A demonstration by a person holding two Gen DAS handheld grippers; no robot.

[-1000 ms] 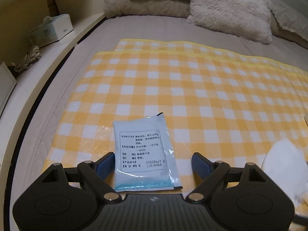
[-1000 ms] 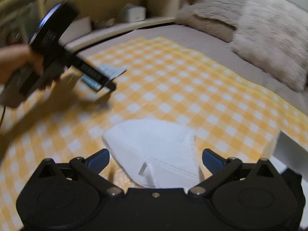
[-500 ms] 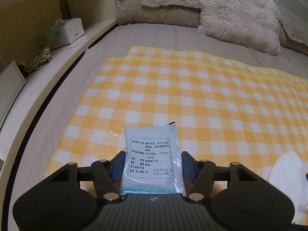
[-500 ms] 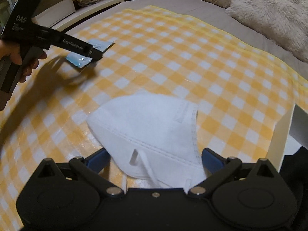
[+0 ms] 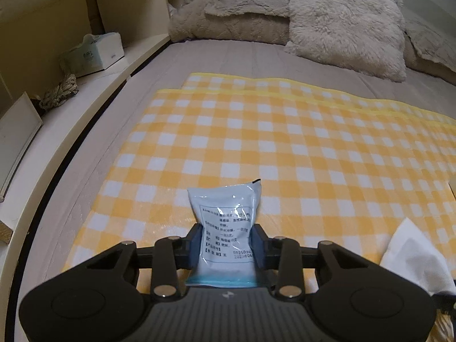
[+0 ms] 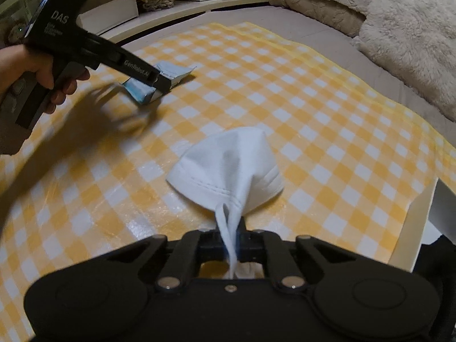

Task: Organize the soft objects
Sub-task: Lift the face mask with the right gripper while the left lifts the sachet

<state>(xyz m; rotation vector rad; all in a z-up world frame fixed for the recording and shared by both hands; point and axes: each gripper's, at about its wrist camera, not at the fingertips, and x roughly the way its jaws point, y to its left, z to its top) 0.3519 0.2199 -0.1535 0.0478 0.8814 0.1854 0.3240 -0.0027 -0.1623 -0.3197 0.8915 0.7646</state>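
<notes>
My left gripper [image 5: 226, 245] is shut on a light blue sachet [image 5: 225, 216] with printed text, pinched at its middle and lifted slightly off the yellow checked cloth [image 5: 285, 142]. In the right wrist view the same left gripper [image 6: 159, 81] holds the sachet [image 6: 171, 72] at the left. My right gripper [image 6: 230, 240] is shut on a white face mask [image 6: 228, 162], gripping its near edge and ear strap; the mask body bunches up ahead of the jaws. The mask's corner also shows in the left wrist view [image 5: 410, 256].
Fluffy pillows [image 5: 342, 20] lie at the head of the bed. A side shelf [image 5: 85, 99] holds a tissue box [image 5: 94, 54], a rope coil [image 5: 59, 92] and a white frame [image 5: 17, 134]. A white box edge [image 6: 419, 216] stands at the right.
Both grippers have closed: the left on the sachet, the right on the mask. The sachet is squeezed and raised; the mask is bunched and pulled up.
</notes>
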